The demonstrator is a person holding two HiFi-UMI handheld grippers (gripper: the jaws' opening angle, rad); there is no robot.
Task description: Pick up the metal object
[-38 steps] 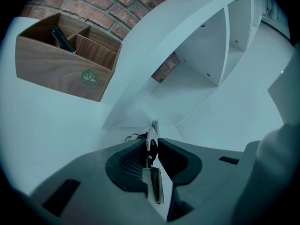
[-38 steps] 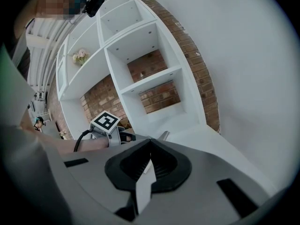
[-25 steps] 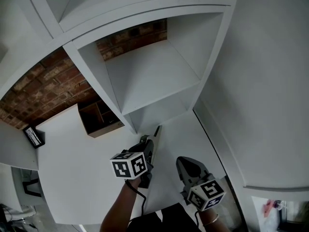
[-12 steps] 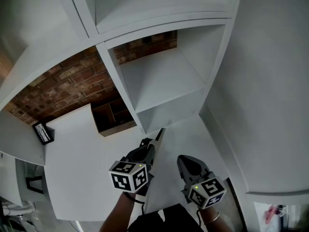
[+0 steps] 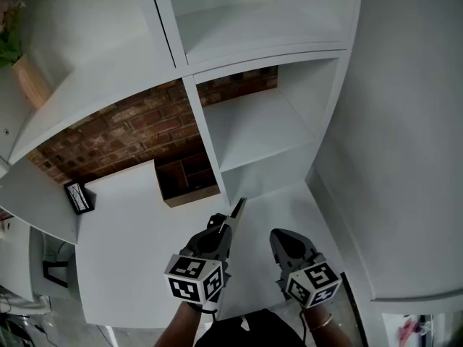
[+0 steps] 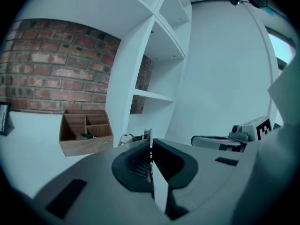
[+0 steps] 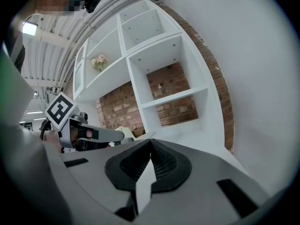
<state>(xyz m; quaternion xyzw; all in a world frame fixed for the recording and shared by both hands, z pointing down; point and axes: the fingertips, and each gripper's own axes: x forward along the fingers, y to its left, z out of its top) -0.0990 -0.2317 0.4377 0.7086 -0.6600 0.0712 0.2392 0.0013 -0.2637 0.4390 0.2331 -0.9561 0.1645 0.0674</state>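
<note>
A thin, flat metal strip point(image 5: 236, 210) sticks forward out of my left gripper point(image 5: 223, 226), whose jaws are shut on it above the white desk point(image 5: 130, 259). In the left gripper view the strip's edge point(image 6: 148, 136) shows upright between the pressed pads of the left gripper point(image 6: 150, 143). My right gripper point(image 5: 281, 237) hovers just to the right, level with the left one. It is shut with nothing between its pads, as the right gripper view point(image 7: 150, 143) shows.
A wooden desk organizer point(image 5: 187, 181) stands against the brick wall, just ahead and left of the grippers. White shelf compartments point(image 5: 260, 121) rise directly in front. A small picture frame point(image 5: 78, 197) sits at the desk's far left. A white wall point(image 5: 405, 157) closes the right side.
The head view has tilted up, bringing in more of the upper shelves and a vase at top left. Both grippers sit slightly lower in view. The left one still holds the strip.
</note>
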